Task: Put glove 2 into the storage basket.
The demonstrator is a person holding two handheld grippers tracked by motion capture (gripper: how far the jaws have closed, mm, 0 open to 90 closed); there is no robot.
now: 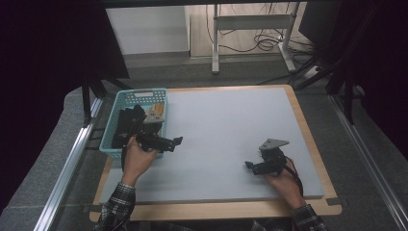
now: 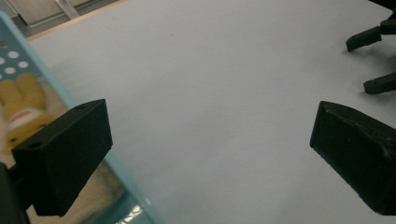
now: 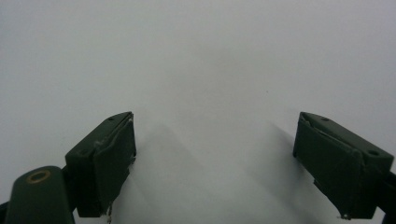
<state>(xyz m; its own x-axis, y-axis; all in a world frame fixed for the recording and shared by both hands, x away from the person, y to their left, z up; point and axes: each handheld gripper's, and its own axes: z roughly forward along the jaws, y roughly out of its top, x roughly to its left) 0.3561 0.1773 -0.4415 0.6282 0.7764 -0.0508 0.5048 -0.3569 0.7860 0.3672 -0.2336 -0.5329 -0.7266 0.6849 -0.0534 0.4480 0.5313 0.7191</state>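
Nearest the high camera, two plaid sleeves come in from the bottom edge, each hand carrying a hand-held gripper over the grey worktop (image 1: 231,130). Left hand-held gripper (image 1: 179,140) hovers just beside the turquoise basket (image 1: 126,97) at the worktop's left edge, its jaws spread wide and holding nothing — in the left gripper view the basket's rim (image 2: 88,125) passes right behind the left jaw, with something yellow and tan (image 2: 21,109) lying inside. From above, the basket holds dark items (image 1: 126,124) and a tan-and-orange piece (image 1: 157,111) toward its right wall; what they are is too dim to tell. Right hand-held gripper (image 1: 248,165) rests low over bare worktop toward the near right, well apart from the basket, jaws likewise released and empty; its own view looks down on plain grey surface (image 3: 201,70).

Judging by this, the left hand-held gripper is about to reach into the basket. The main risk is the near jaw catching the basket's rim on the way in and shoving or tipping the light basket toward the worktop's edge. With the contents jumbled together, the jaws could also close on two things at once — or pinch a dark item by a corner and drop it.
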